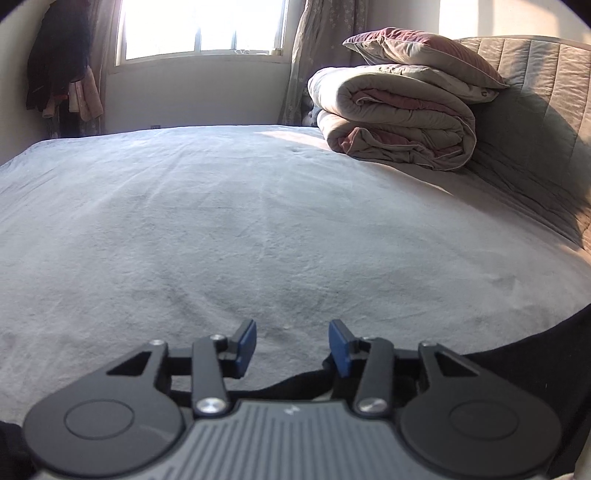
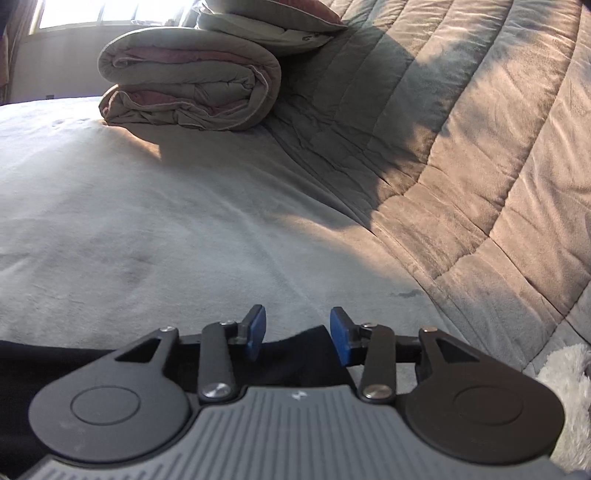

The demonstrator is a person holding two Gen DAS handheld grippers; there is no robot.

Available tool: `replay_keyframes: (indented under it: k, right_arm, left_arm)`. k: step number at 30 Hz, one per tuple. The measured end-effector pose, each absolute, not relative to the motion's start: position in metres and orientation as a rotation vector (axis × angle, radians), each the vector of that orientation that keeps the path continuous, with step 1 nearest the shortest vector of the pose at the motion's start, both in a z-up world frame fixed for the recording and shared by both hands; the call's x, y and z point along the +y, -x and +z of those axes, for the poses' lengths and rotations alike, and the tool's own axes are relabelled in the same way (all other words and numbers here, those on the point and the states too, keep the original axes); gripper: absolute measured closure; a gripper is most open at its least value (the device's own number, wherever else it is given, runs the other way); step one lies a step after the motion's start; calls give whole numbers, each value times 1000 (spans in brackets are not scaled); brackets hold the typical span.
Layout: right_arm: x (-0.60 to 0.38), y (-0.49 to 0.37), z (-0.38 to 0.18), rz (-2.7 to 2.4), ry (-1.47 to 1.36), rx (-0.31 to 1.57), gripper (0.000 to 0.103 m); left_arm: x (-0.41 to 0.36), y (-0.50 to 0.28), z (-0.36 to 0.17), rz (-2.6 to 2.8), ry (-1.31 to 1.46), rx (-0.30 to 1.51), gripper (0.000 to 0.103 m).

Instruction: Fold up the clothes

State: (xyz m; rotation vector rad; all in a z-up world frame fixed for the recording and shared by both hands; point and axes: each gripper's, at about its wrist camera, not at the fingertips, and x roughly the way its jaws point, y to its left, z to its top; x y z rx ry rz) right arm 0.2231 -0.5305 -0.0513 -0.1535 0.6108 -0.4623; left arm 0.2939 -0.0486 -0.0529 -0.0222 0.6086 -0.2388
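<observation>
A black garment (image 1: 517, 354) lies on the grey bed sheet (image 1: 258, 221) at the near edge, running off to the right in the left wrist view. My left gripper (image 1: 292, 345) is open, its blue pads (image 1: 246, 341) just over the garment's far hem, nothing between them. In the right wrist view the same black garment (image 2: 299, 354) has a corner poking up between the blue pads (image 2: 338, 336) of my right gripper (image 2: 297, 334), which stands open above it. Most of the garment is hidden under both grippers.
A folded duvet (image 1: 395, 114) with a pillow (image 1: 421, 51) on top sits at the far right of the bed, against a quilted grey headboard (image 2: 480, 147). A window (image 1: 203, 29), curtains and hanging dark clothes (image 1: 59, 55) stand beyond. Something white and fluffy (image 2: 565, 373) lies at the right edge.
</observation>
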Motion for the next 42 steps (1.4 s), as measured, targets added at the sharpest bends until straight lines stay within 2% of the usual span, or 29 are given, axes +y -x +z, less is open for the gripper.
replay_keyframes:
  k: [7,16,26,28,30,33,35,39,40,41,42]
  right_arm:
    - [-460,-236,-40,-258,118,627,58]
    - [-360,-254,-38,13,55,672,57]
    - [-217,-265,-45,350,117,717,57]
    - [-192,-267,-43,418,110,715,57]
    - [-164,-271,-44,487,104,720,57]
    - [-122,-278,-45,582,103,724,57]
    - [-102,-284,-48,606,106,731,57]
    - [-75,-297,-60,620,120,776,58]
    - [-70,-297,-64,617,144,782,62]
    - [-66,-296,-67,613,165,780,82]
    - [-65,-293,-67,606,176,754,94]
  left_arm:
    - [32,-272,-40,-150,0,623,49]
    - [134,-249,-51,-50,-12,709,48]
    - [176,-244,-66,-61,-94,741,47]
    - [174,-242,-68,-68,-108,738,50]
    - [170,-239,-70,-80,-129,728,57]
    - [162,-235,-72,-108,-157,713,86]
    - [152,-232,-74,-108,-193,698,98]
    - [145,-223,-73,-58,-240,655,100]
    - [145,-220,-72,-41,-237,645,100]
    - [148,-217,-70,-19,-228,634,100]
    - [152,-215,-68,4,-219,624,101]
